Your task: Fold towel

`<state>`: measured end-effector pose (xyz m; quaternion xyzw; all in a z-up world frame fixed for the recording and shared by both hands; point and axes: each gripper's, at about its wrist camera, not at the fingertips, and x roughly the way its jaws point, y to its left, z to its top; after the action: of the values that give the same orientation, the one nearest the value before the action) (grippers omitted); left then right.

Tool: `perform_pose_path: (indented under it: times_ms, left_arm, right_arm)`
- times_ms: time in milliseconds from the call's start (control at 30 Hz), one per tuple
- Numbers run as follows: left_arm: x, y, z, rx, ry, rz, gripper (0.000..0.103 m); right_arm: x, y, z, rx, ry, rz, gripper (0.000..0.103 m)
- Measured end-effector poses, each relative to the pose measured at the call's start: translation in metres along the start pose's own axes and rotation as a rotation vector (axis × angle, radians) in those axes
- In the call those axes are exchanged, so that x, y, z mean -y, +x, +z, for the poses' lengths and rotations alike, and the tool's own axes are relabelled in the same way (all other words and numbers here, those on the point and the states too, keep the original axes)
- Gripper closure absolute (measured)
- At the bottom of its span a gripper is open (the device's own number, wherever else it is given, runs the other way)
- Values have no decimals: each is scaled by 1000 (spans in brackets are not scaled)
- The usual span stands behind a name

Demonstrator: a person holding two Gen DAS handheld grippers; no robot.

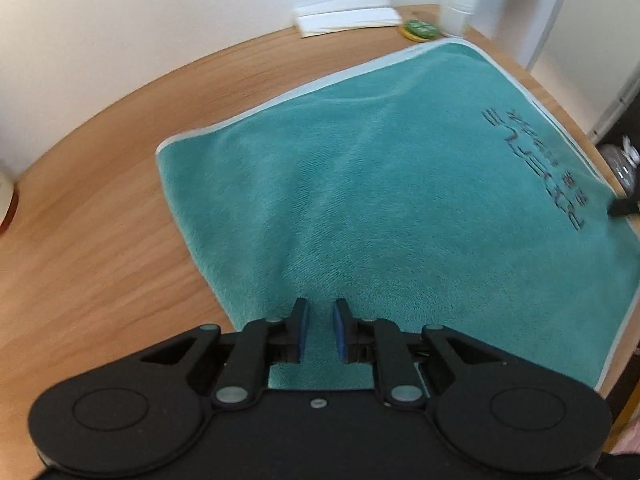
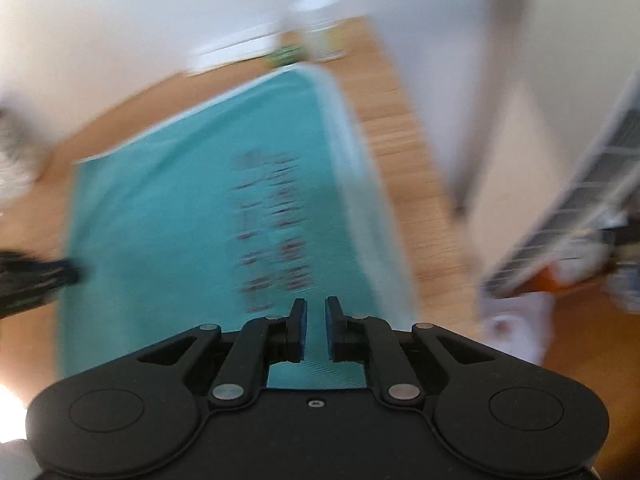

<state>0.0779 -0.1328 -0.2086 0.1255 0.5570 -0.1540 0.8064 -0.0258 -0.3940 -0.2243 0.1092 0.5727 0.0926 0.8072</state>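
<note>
Teal plush towel with pale piping (image 1: 380, 200) lies flat on the round wooden table (image 1: 100, 240), spread for folding. Left gripper (image 1: 321, 330) and right gripper (image 2: 316, 328) hover over its near edge, jaws narrowly parted, holding nothing, likely set to pinch it.

Round wooden table (image 1: 100, 240), standing against a white wall (image 1: 160, 12). At the far edge: white folded papers (image 1: 348, 14), flat by the wall; a green-and-yellow disc (image 1: 420, 30) just beside them; a white lidded jar (image 1: 458, 8), upright next to the disc. Off the right edge, a glass jar (image 1: 622, 164), blurred.
</note>
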Motion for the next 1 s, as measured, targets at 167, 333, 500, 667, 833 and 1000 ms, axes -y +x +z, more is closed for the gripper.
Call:
perform_pose_path:
  times_ms: [167, 333, 500, 667, 833, 1000]
  left_arm:
    - [9, 1, 3, -16, -66, 66, 87]
    - [19, 2, 4, -27, -114, 137, 86]
    - [23, 3, 9, -50, -186, 174, 86]
    - [27, 3, 9, -58, -209, 205, 86]
    - [26, 1, 9, -78, -240, 214, 86]
    - [27, -2, 9, -86, -247, 220, 86]
  right_arm:
    - [31, 5, -4, -8, -11, 32, 103]
    - [45, -6, 10, -61, -107, -43, 97]
    - [49, -8, 37, -16, -164, 23, 86]
    - [60, 8, 41, -77, -169, 68, 82]
    - [66, 7, 40, -89, -144, 137, 82]
    - [60, 12, 36, -111, -186, 116, 91]
